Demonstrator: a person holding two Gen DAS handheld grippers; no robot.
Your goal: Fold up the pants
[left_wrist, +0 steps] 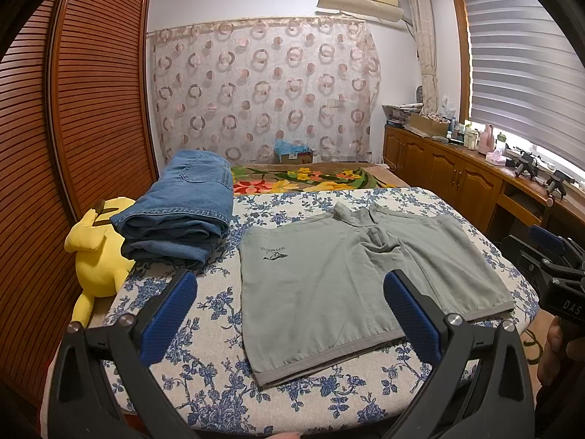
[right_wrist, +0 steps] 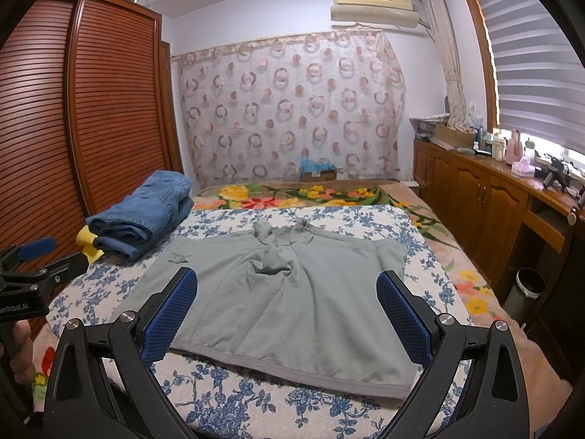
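In the left wrist view, the left gripper hangs over the near edge of the bed with its 2 fingers spread wide, blue dimpled rubber pads facing inward and nothing between them. Ahead lie the grey-green shorts — soft matte knit, spread flat with ribbed hems toward the near side and a small dark logo on the left leg — on a white sheet printed with blue flowers. Far left sits a thick folded stack of denim jeans, touching a yellow plush toy. At the right edge the right gripper shows, its fingers apart. In the right wrist view, the right gripper hovers above the shorts, fingers wide and empty; the fabric bunches into creases at the crotch. The jeans lie far left — the left gripper at the left edge.
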